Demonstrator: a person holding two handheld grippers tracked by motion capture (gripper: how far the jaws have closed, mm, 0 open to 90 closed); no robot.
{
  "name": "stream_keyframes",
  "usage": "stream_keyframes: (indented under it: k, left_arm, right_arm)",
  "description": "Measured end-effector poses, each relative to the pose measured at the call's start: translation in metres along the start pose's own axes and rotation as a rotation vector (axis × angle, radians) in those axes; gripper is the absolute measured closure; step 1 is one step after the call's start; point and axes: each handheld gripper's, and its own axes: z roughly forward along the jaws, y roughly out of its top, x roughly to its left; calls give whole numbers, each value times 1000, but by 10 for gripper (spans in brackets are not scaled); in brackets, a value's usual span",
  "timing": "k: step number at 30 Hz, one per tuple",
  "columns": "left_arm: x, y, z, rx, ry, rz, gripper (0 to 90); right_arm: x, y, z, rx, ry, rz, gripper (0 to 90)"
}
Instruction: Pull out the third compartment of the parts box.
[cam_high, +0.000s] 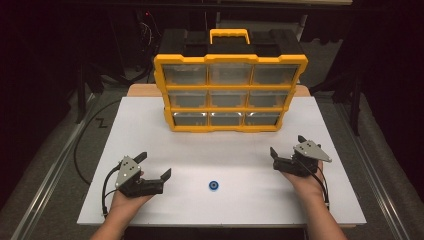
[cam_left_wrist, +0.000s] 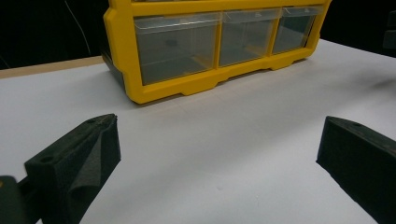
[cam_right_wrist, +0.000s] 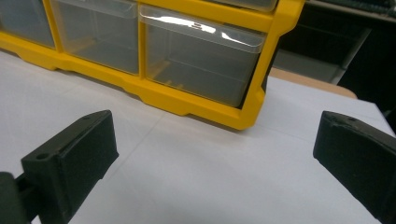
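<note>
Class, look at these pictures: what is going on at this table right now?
A person holds a left gripper and a right gripper, both open and empty, resting low on the white table. A small blue disc lies between them, untouched. Behind stands a yellow drawer cabinet with all its clear drawers shut. Nothing is gripped yet.

The left hand enters from the bottom left edge and holds the left gripper low, with its jaws spread wide and nothing between them. The right hand enters from the bottom right edge and holds the right gripper at about the same height, jaws likewise wide apart and empty. Both forearms angle slightly inward. The two grippers are well apart, and each carries a grey plate on top.
</note>
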Motion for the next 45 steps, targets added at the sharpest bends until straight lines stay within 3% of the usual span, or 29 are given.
stream_keyframes:
  k: [13, 18, 32, 33, 38, 45]
  left_arm:
    - [-2, 0, 2, 33, -12, 21, 2]
    - [-4, 0, 2, 30, -10, 29, 4]
    - [-5, 0, 2, 28, -10, 36, 4]
    - [-5, 0, 2, 30, -12, 35, 4]
    - [-5, -1, 3, 34, -16, 37, 4]
    - [-5, -1, 2, 29, -17, 36, 4]
  right_arm:
    - [-2, -9, 3, 34, -52, -172, 12]
    - [-3, -10, 4, 36, -58, -204, 12]
    - [5, -12, 5, 48, -79, -358, 12]
    - [6, -14, 6, 58, -88, -391, 12]
    - [8, -15, 7, 65, -99, -432, 12]
    - [13, -17, 8, 75, -126, -532, 12]
